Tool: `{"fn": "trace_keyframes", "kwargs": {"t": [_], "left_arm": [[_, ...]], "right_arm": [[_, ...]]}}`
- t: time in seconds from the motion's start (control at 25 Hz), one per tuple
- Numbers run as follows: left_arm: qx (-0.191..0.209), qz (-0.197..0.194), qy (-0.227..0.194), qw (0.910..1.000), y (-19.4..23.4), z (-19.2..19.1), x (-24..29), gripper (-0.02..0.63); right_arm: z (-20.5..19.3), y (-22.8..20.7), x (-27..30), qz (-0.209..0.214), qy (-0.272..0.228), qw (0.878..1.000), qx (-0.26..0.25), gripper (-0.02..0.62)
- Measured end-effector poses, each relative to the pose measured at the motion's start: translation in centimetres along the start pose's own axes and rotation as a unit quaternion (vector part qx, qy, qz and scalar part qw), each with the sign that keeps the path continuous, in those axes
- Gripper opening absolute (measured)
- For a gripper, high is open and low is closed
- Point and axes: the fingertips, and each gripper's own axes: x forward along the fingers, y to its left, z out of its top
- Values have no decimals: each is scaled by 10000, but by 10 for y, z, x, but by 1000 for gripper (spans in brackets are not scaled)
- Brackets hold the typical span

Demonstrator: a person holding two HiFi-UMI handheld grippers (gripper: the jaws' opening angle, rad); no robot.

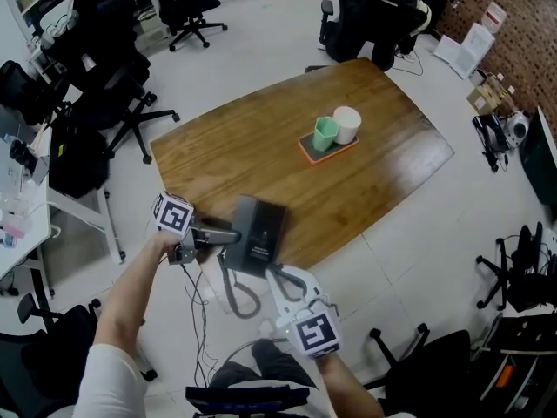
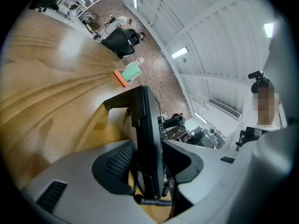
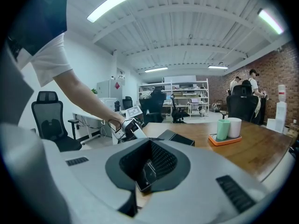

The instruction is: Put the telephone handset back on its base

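The dark grey telephone (image 1: 258, 232) lies at the near edge of the wooden table (image 1: 261, 129). Its coiled cord (image 1: 237, 296) hangs in a loop below the edge. My left gripper (image 1: 228, 236) reaches the telephone from the left. In the left gripper view the telephone (image 2: 148, 125) stands edge-on between the jaws, with a gap beside the left pad, so this gripper (image 2: 148, 158) is open. My right gripper (image 1: 283, 279) points up at the telephone's near end. Its pads (image 3: 159, 162) are shut on a small dark glossy piece (image 3: 145, 175). I cannot tell whether that piece is the handset.
An orange tray (image 1: 305, 151) with a green cup (image 1: 325, 133) and a white cup (image 1: 347, 124) sits mid-table. Black office chairs (image 1: 113, 103) stand left and behind the table. A desk with clutter (image 1: 22, 190) lies at far left. Another chair (image 1: 435, 364) is near right.
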Motion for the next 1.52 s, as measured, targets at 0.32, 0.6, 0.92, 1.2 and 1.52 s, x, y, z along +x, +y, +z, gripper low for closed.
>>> {"fn": "trace_keyframes", "kwargs": {"t": [0.32, 0.6, 0.92, 1.2, 1.52], "left_arm": [[-2, 284, -380, 9989, 1, 5, -19, 163], [121, 308, -636, 9974, -15, 7, -26, 135], [227, 147, -980, 9948, -46, -1, -30, 95], [376, -294, -1348, 9897, -96, -8, -32, 23], [853, -665, -1929, 9752, -165, -14, -41, 23]], "right_arm": [[2, 7, -3, 11, -38, 10000, 52, 4], [14, 16, -9, -31, -168, 9997, 151, 4], [24, 30, -23, -92, -298, 9995, 53, 5], [39, 41, -39, -188, -485, 9986, -65, 5], [45, 66, -58, -252, -583, 9976, -291, 4]]}}
